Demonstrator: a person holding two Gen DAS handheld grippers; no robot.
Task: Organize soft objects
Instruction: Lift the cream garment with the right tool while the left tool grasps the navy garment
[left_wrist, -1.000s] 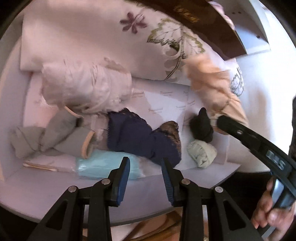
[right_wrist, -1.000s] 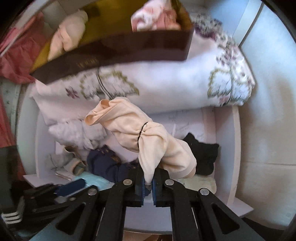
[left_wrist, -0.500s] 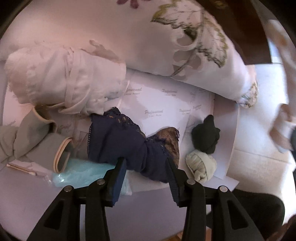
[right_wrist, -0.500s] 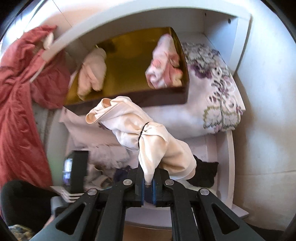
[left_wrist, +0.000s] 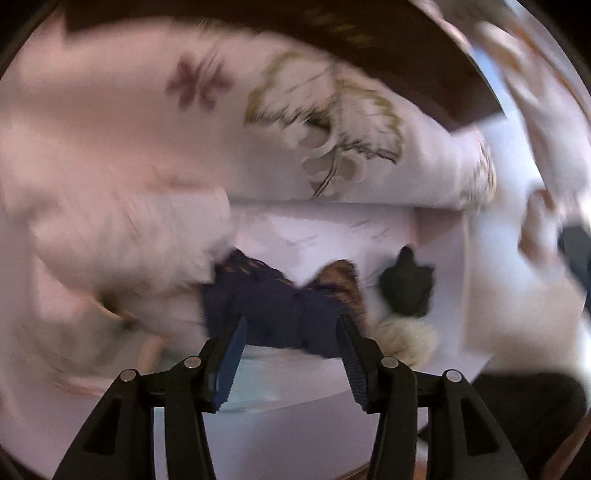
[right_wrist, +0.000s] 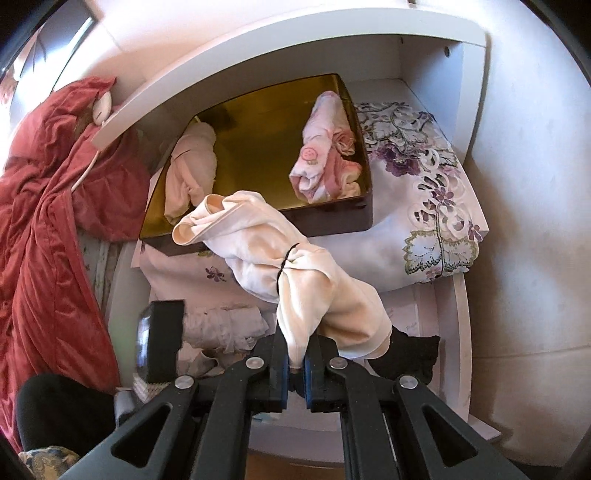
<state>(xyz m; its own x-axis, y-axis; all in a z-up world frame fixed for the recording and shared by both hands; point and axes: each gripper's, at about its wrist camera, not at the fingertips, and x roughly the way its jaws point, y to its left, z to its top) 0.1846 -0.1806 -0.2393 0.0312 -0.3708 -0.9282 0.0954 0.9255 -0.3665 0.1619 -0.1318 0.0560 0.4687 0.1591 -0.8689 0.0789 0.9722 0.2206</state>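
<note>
The right gripper (right_wrist: 295, 373) is clamped tight on the lower end of a cream, soft fabric bundle tied round its middle with a thin black band (right_wrist: 280, 258); the bundle hangs free in the air in front of the white shelf compartment (right_wrist: 458, 306). Beyond it a dark brown box with a gold inside (right_wrist: 266, 147) sits on a folded white cloth embroidered with purple flowers and green leaves (right_wrist: 436, 206). The box holds a pale pink rolled garment (right_wrist: 325, 158) against its right wall and a cream one (right_wrist: 192, 166) at its left, with bare gold floor between them. A red quilted garment (right_wrist: 48, 221) hangs left of the shelf's side.

The left gripper (left_wrist: 291, 354) stands fairly wide; its jaws have just been opening, and nothing is pressed between them. It hovers over a navy lace-edged garment (left_wrist: 273, 306) on the shelf floor, though the blurred view does not show whether the pads touch it. A small black sock ball (left_wrist: 406, 284) and a pale greenish one (left_wrist: 406, 338) lie just to the right, near the shelf's front edge.
</note>
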